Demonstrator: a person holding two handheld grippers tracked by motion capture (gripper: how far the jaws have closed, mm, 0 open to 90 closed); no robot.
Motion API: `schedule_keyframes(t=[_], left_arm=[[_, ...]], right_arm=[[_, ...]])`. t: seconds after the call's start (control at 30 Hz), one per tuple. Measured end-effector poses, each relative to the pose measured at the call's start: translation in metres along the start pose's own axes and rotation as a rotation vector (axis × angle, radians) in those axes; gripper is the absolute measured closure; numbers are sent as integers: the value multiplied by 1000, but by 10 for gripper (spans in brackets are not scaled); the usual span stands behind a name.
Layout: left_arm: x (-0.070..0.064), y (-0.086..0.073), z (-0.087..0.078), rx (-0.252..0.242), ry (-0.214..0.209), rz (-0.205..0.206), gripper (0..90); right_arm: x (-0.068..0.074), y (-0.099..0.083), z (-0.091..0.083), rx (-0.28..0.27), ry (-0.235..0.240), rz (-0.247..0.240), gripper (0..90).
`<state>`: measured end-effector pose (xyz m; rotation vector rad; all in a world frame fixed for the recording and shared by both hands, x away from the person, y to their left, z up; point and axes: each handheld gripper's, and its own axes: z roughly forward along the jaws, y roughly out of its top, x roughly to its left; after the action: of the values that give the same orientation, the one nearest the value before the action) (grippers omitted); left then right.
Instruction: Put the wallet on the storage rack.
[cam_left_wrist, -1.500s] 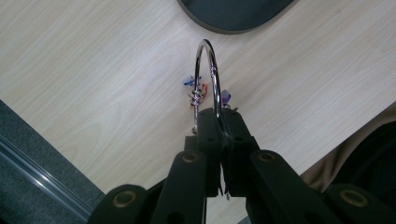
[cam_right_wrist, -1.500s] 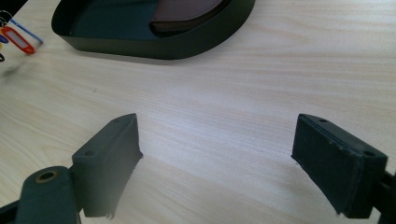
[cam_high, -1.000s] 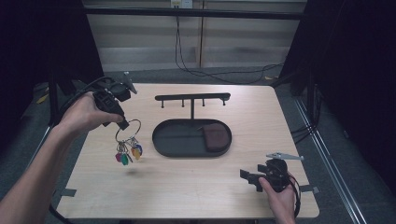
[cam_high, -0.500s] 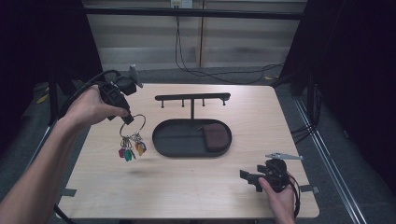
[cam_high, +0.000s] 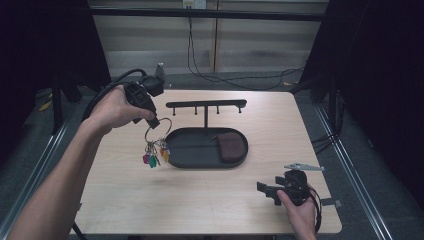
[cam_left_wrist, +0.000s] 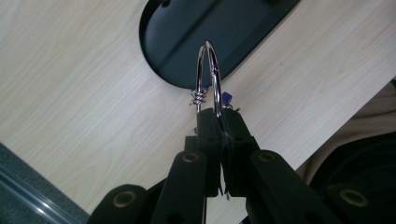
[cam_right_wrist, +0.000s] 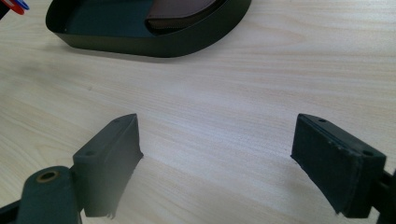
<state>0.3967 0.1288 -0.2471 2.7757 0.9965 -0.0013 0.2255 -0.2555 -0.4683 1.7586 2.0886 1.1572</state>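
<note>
Key ring (cam_left_wrist: 208, 77) now nearer tray (cam_high: 200, 161), pinched in left gripper (cam_high: 151, 121) jaws

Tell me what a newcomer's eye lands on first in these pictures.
First, the large silver key ring with coloured tags, hanging from the shut left claw over the pale wooden table, beside the black oval metal tray. Next, the brown leather pouch lying in that tray. The open right claw rests at the near right.

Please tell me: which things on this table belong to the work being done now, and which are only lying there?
In use: key ring with keys, left tongs, hook rack.
Lying about: dark tray, brown pouch, open right tongs.
</note>
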Motion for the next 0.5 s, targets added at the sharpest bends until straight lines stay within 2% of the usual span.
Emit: schedule_keyframes(t=[0.17, 0.43, 0.5], left_arm=[[-3, 9, -2, -9, -1, 15, 879], [-1, 21, 8, -34, -16, -2, 879], [1, 24, 10, -56, -25, -11, 879]], right_arm=[[0, 0, -1, -2, -3, -4, 155], [1, -1, -1, -2, -4, -11, 157], [1, -1, 0, 1, -6, -8, 158]])
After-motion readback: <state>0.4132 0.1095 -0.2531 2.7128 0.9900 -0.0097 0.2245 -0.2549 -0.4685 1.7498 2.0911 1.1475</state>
